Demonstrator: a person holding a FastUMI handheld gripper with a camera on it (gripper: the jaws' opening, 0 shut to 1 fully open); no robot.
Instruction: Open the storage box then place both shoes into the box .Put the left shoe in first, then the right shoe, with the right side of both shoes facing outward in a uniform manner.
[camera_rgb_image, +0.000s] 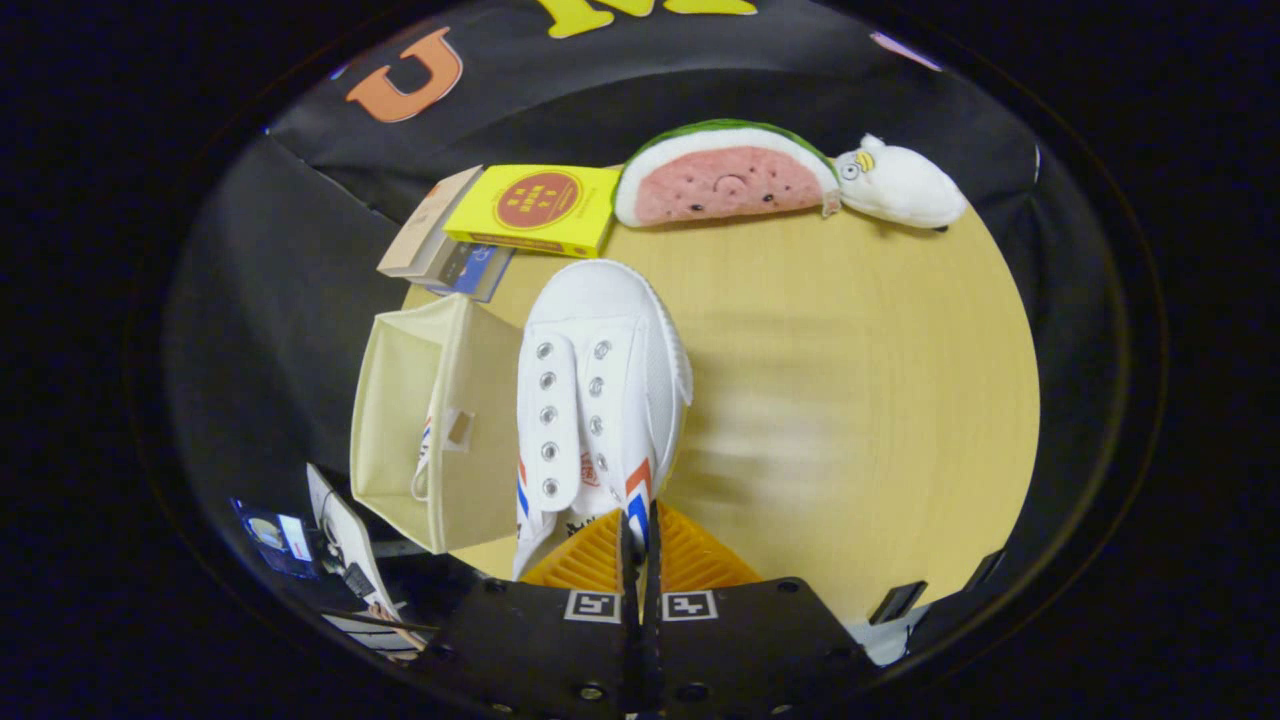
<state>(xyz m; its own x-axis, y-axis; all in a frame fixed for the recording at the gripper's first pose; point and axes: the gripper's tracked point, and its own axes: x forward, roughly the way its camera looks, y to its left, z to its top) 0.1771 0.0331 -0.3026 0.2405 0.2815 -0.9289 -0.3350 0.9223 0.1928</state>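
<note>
Two fingers of the gripper pinching the white shoe (heel collar), beside the storage box.

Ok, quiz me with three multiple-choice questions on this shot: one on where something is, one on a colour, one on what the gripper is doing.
1. The storage box sits where?
A. beside the held shoe
B. behind the plush toys
C. under the books

2. The top book is mainly
A. green
B. yellow
C. black

3. The gripper is
A. wide open
B. shut on nothing
C. shut on the shoe

Answers:
1 A, the box stands right next to the shoe on the table.
2 B, its cover is yellow.
3 C, both fingers pinch the shoe's heel edge.
</note>
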